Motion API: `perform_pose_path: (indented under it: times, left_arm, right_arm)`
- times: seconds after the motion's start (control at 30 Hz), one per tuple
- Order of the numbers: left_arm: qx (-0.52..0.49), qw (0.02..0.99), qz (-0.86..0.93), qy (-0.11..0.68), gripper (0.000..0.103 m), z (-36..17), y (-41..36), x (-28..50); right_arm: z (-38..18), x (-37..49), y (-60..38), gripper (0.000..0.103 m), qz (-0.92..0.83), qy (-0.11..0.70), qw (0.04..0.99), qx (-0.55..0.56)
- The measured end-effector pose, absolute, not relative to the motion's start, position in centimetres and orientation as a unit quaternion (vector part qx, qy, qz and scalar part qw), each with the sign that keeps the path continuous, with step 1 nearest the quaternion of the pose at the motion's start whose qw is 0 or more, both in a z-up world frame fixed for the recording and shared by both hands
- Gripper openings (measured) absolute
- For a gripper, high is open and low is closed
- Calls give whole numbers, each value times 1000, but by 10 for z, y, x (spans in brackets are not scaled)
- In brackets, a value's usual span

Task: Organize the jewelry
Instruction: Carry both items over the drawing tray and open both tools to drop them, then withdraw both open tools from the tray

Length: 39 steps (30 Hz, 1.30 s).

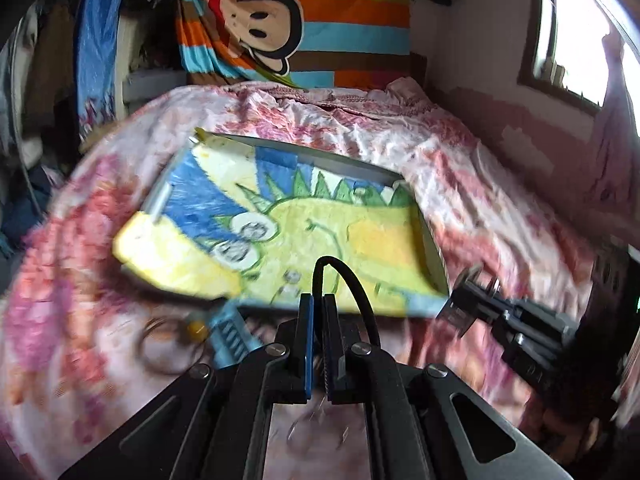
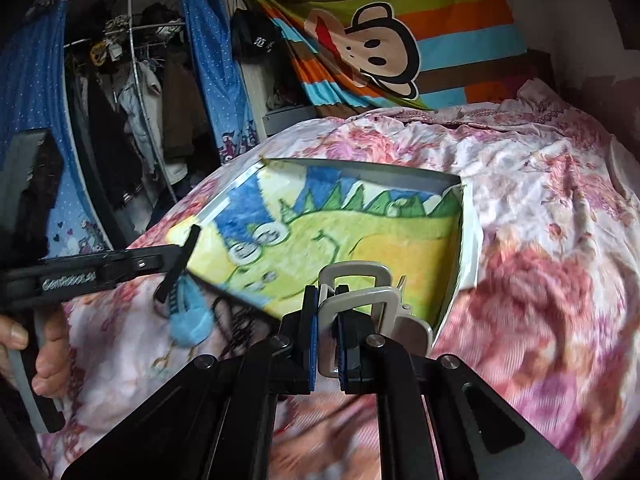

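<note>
A shallow tray (image 1: 434, 248) lined with a dinosaur-print cloth (image 1: 320, 224) lies on the flowered bedspread; it also shows in the right wrist view (image 2: 470, 236). My left gripper (image 1: 317, 300) is shut on a black cord loop (image 1: 352, 280) just in front of the tray's near edge. My right gripper (image 2: 328, 292) is shut on a grey and white buckle-like clasp (image 2: 360, 292) over the tray's near edge. A blue comb-like clip (image 1: 230, 332) and a thin ring bangle (image 1: 168, 348) lie on the bedspread left of the left gripper. The left gripper also shows in the right wrist view (image 2: 180, 264).
The bedspread (image 2: 540, 240) covers the whole bed. A striped monkey-print sheet (image 2: 400, 48) hangs behind it. An open wardrobe with clothes (image 2: 132, 100) stands at the left. A window (image 1: 576, 32) is on the right wall. The right gripper's arm (image 1: 520, 320) reaches in from the right.
</note>
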<state>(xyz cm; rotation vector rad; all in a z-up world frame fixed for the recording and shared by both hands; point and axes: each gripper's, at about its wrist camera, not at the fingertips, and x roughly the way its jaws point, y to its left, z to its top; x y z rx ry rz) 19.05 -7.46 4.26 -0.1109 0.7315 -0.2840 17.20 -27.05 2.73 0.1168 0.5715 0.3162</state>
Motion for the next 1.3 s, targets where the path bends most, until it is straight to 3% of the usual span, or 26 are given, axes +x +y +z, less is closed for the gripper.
perform_pose_path:
  times: [0.3,0.4,0.47,0.67,0.87,0.93,1.03,1.1,1.2,1.3]
  left_arm:
    - [-100,899,-121,408,4,5,-97,273]
    - [-115,881,-114,445,4,-11,-100,288]
    - [-131,873,-117,455,5,-16,-99,289]
    - [-121,881,-122,441,8,-4,-99,276]
    - [-123,895,-124,409,44,27,-93,253]
    - [-123,906,-116,387,69,41,-90,240]
    - [-118,927,-101,342,90,63,-85,214]
    - [-109,941,-87,309,97,79,-82,195]
    - [-92,957,-71,265,103,98,-76,168]
    - [-65,968,-61,233,103,113,-72,144]
  right_arm:
    - [-1,212,-280,8,146,305,937,84]
    - [-8,221,-282,23,138,335,928,87]
    - [-9,223,-286,46,141,345,923,94]
    - [-3,212,-293,53,129,347,923,101]
    - [25,187,-302,70,105,316,937,102]
    - [38,171,-306,78,85,291,948,98]
    - [53,151,-312,94,69,258,958,104]
    - [63,137,-314,100,66,231,964,112]
    - [76,113,-312,101,70,189,973,112]
    - [86,88,-304,101,70,150,981,96]
